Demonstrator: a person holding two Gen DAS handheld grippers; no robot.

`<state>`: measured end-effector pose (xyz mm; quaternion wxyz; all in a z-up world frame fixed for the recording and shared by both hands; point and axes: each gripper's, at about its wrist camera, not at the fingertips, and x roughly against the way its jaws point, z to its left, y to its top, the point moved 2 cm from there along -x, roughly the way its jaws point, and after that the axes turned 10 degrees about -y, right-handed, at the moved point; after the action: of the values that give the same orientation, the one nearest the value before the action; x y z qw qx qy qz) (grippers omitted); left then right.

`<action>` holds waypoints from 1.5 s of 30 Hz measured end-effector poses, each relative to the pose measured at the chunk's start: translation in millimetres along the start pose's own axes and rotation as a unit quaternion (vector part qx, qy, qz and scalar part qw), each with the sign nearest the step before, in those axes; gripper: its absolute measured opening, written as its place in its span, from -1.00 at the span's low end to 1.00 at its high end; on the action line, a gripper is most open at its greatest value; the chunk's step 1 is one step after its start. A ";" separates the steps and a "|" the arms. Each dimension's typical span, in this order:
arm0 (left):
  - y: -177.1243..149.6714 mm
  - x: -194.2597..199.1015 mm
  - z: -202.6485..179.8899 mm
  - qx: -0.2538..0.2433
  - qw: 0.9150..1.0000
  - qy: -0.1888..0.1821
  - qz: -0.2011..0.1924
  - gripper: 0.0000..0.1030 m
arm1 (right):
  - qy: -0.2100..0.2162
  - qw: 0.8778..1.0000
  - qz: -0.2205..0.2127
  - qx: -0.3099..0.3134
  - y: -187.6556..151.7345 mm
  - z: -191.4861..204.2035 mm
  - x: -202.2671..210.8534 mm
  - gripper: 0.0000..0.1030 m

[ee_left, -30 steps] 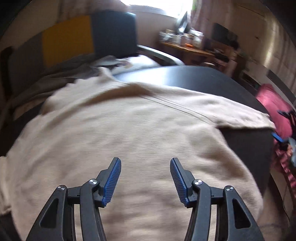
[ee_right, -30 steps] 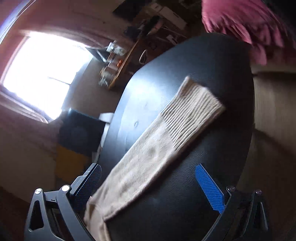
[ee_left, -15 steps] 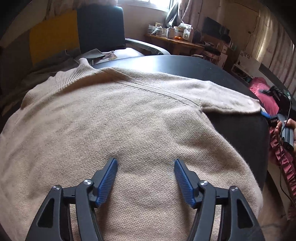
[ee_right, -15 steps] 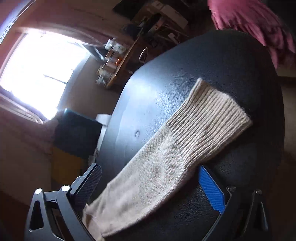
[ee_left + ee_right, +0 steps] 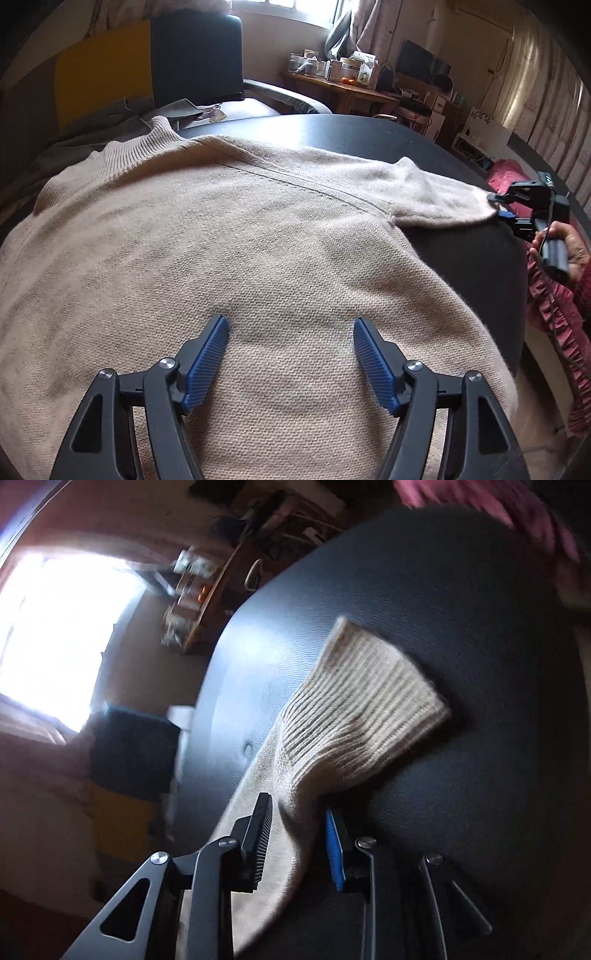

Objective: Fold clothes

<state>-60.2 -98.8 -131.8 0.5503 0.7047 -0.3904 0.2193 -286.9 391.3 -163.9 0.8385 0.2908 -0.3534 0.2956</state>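
A beige knitted sweater (image 5: pixel 221 240) lies spread flat on a round black table (image 5: pixel 332 129), collar at the far left. My left gripper (image 5: pixel 290 319) hovers over its body with the jaws opening wide; only the flat knit lies below them. The sweater's right sleeve stretches to the table's right edge. There a hand (image 5: pixel 569 247) holds my right gripper (image 5: pixel 496 206). In the right wrist view the right gripper (image 5: pixel 297 805) is closing, and the sleeve is bunched between its pads just behind the ribbed cuff (image 5: pixel 369 709), which sticks out beyond the fingertips.
A chair (image 5: pixel 195 59) with a blue and yellow back stands behind the table, with grey cloth (image 5: pixel 92 129) heaped beside the collar. A wooden desk (image 5: pixel 340 85) with jars is by the window. Pink fabric (image 5: pixel 509 177) lies off the table's right edge.
The right gripper came forward along the sleeve and closed from wide open onto it, bunching the knit. The left gripper's jaws spread a little wider over the sweater's body.
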 end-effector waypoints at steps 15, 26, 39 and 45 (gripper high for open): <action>13.6 39.8 77.1 0.161 0.984 -0.070 -0.029 0.38 | 0.097 0.958 0.100 0.252 -146.8 250.5 -74.2 -0.66; 75.9 38.0 63.2 0.075 0.994 -0.067 -0.034 0.38 | 0.122 0.902 0.127 0.394 -297.3 233.9 -32.7 -0.12; 211.6 -102.8 -124.1 -0.294 0.947 -0.092 0.088 0.38 | 0.143 0.839 0.054 0.523 -376.3 175.9 17.7 0.92; 223.2 -161.1 -159.1 -0.357 0.921 -0.073 0.136 0.38 | 0.175 0.840 0.063 0.510 -370.1 175.4 11.9 1.00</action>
<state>-314.2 81.6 -68.5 0.7004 0.4155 -0.5739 0.0863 -94.3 29.8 -156.0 0.5989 0.5982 -0.0175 0.5322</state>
